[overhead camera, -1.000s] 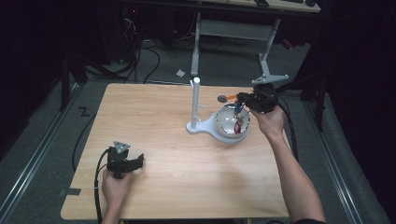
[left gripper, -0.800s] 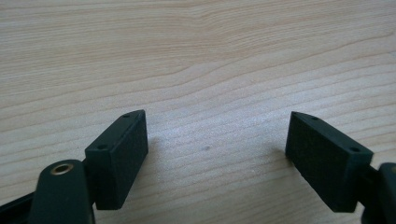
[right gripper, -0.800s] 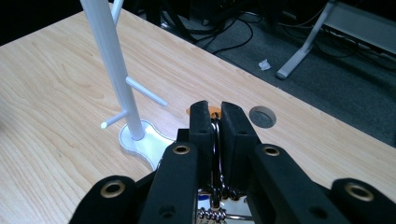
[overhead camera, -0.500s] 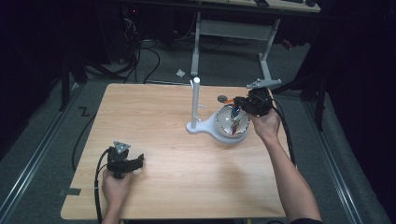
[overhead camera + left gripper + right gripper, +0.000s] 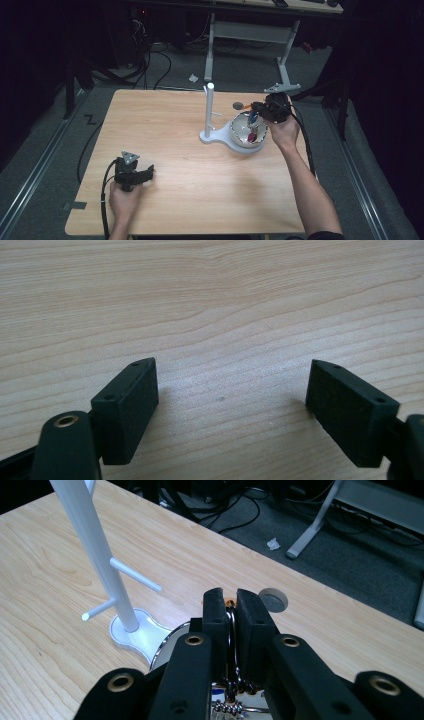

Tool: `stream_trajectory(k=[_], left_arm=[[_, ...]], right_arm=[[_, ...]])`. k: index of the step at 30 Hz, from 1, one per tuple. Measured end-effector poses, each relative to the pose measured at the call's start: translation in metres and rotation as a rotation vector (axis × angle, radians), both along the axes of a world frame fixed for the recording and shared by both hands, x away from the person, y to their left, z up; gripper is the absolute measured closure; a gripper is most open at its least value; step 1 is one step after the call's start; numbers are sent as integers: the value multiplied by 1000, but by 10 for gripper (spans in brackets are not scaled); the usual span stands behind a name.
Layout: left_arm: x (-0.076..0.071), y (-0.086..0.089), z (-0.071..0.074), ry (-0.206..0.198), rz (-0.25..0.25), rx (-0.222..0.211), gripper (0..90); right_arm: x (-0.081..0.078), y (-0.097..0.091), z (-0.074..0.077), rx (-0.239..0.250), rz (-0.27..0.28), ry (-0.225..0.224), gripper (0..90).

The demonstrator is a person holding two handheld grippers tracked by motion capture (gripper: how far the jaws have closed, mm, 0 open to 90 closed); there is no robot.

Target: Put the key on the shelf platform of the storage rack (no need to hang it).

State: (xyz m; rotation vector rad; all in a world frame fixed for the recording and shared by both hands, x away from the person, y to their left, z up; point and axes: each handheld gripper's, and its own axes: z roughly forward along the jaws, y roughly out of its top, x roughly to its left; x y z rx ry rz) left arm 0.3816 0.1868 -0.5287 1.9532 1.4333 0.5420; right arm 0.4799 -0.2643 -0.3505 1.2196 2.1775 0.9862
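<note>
Right tongs (image 5: 229, 611) pinch a metal ring (image 5: 231, 630) above the bowl (image 5: 238, 136), likely for hanging on the stand (image 5: 209, 112) at nine o'clock; left tongs (image 5: 232, 410) rest apart on the table (image 5: 165, 130).

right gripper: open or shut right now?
Shut. In the right gripper view the right gripper has its jaws pinched on a thin metal ring, above the white bowl.

I work at a bare wooden table (image 5: 165, 130) in a dim lab or recording room, grey carpet (image 5: 45, 135) underfoot, black cables (image 5: 150, 60) snaking behind, a metal-legged desk frame (image 5: 250, 35) beyond.
</note>
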Motion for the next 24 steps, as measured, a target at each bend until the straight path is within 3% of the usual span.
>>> stream_trajectory(k=[24], left_arm=[[0,0,0,-1,0,1,215]], right_arm=[[-1,-2,-47,18,5,80,841]])
